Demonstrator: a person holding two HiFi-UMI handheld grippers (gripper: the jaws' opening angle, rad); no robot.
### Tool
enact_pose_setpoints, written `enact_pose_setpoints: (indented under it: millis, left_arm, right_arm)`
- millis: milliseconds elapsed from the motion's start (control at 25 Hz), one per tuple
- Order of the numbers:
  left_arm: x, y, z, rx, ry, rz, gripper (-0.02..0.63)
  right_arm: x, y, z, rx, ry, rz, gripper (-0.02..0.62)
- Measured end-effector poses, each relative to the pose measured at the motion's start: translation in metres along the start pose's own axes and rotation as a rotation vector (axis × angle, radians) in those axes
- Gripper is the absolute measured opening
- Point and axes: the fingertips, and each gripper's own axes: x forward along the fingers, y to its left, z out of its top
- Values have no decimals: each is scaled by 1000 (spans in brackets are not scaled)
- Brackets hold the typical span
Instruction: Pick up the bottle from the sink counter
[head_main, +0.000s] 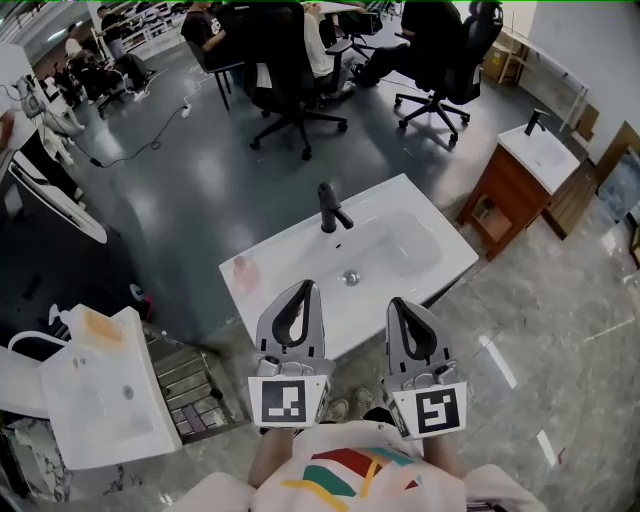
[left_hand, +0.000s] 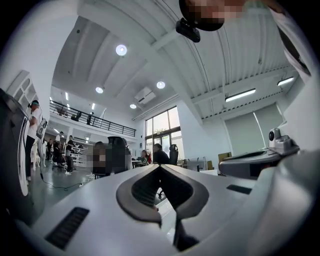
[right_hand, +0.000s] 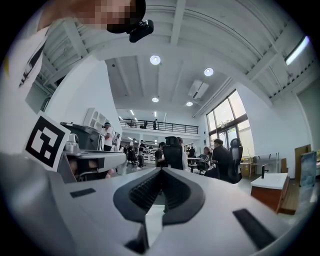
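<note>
The white sink counter (head_main: 283, 256) with a black faucet (head_main: 330, 208) stands just ahead of me in the head view. A small, pale pink, see-through bottle (head_main: 243, 268) sits upright on the counter's near left corner. My left gripper (head_main: 304, 288) hovers over the counter's front edge, right of the bottle, its jaws together and empty. My right gripper (head_main: 396, 302) hangs beside it, further right, shut with nothing in it. Both gripper views look level across the room: the left gripper (left_hand: 160, 166) and the right gripper (right_hand: 161, 170) show tips that meet. The bottle shows in neither of them.
A second sink on a wooden cabinet (head_main: 520, 170) stands at the right. Another white basin unit (head_main: 95, 390) and a metal rack (head_main: 190, 385) are at the lower left. People on office chairs (head_main: 290, 70) sit beyond the counter. Marble floor lies to the right.
</note>
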Motion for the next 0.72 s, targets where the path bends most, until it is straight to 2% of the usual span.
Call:
enact_pose_setpoints:
  millis: [320,480,720]
  left_arm:
    - [7,0,8,47,-9,93,18]
    - [1,21,14,84,-12,165,18]
    - [-30,57,9,97,25,318,18]
  right_arm:
    - [14,-10,11,113,-69,174,11]
    - [39,4,26,80,-106,254,12]
    - [82,47,33,48,-97,448,19]
